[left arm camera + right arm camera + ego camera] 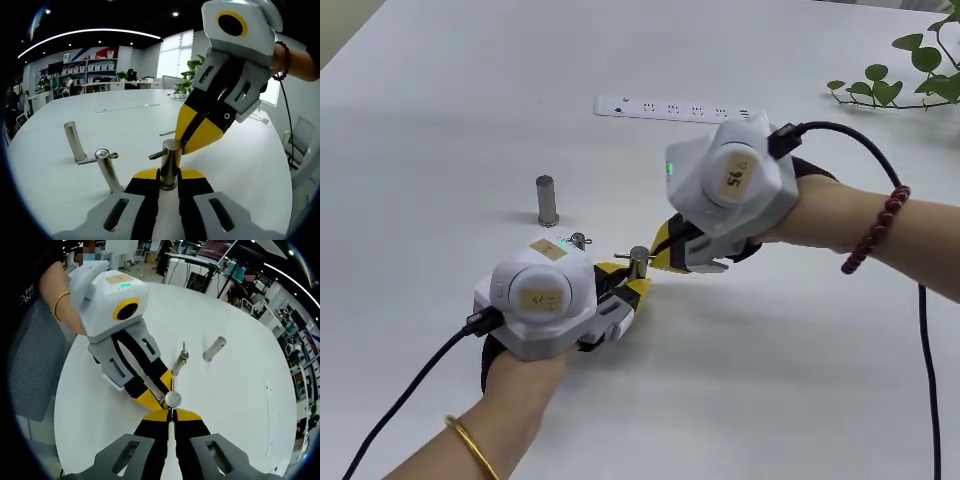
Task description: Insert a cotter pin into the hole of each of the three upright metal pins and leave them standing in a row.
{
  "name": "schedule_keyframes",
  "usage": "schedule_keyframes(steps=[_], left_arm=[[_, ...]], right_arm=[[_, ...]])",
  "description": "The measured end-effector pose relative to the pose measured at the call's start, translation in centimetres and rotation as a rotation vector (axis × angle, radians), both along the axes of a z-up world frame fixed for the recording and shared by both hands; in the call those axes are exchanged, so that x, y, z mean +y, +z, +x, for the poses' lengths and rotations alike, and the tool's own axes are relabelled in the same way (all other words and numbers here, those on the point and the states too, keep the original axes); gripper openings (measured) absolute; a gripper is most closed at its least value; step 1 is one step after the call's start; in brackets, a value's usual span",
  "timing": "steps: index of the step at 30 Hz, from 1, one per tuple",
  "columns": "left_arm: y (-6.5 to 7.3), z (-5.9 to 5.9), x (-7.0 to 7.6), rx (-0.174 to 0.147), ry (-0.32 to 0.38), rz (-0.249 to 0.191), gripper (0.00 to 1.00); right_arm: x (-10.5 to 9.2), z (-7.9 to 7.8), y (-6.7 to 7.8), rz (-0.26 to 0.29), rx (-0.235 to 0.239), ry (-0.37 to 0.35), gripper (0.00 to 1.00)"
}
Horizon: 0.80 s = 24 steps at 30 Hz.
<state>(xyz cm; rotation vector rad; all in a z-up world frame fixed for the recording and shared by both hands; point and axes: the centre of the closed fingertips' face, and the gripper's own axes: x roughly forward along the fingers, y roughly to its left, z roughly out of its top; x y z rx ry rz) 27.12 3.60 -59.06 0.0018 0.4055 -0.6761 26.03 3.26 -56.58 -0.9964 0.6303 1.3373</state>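
Squarely between the hands, the left gripper (169, 176) is clamped on the shaft of an upright metal pin (171, 150) on the white table (770, 380), while the right gripper (171, 415), jaws together, pinches the cotter pin (156, 155) seated in its hole, with the second pin (106, 170) and third pin (74, 140) standing nearby.
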Motion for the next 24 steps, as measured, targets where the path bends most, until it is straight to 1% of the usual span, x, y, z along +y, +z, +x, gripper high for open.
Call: schedule_keyframes(steps=[1, 4, 8, 13, 18, 24], left_arm=[[0.0, 0.0, 0.0, -0.001, 0.000, 0.000, 0.11], [0.0, 0.0, 0.0, -0.001, 0.001, -0.001, 0.11], [0.0, 0.0, 0.0, -0.001, 0.002, 0.000, 0.11], [0.0, 0.0, 0.0, -0.002, 0.004, 0.003, 0.11], [0.0, 0.0, 0.0, -0.002, 0.005, 0.002, 0.11], [0.0, 0.0, 0.0, 0.000, 0.008, 0.001, 0.11]], right_arm=[[-0.1, 0.0, 0.0, -0.005, -0.001, -0.005, 0.00], [0.0, 0.0, 0.4, 0.025, -0.003, -0.022, 0.06], [-0.3, -0.1, 0.8, 0.031, -0.003, -0.032, 0.06], [-0.9, -0.4, 0.9, 0.028, -0.002, -0.042, 0.05], [-1.3, -0.2, 0.7, 0.018, -0.001, -0.057, 0.03], [-1.2, -0.3, 0.5, 0.019, 0.004, -0.055, 0.00]])
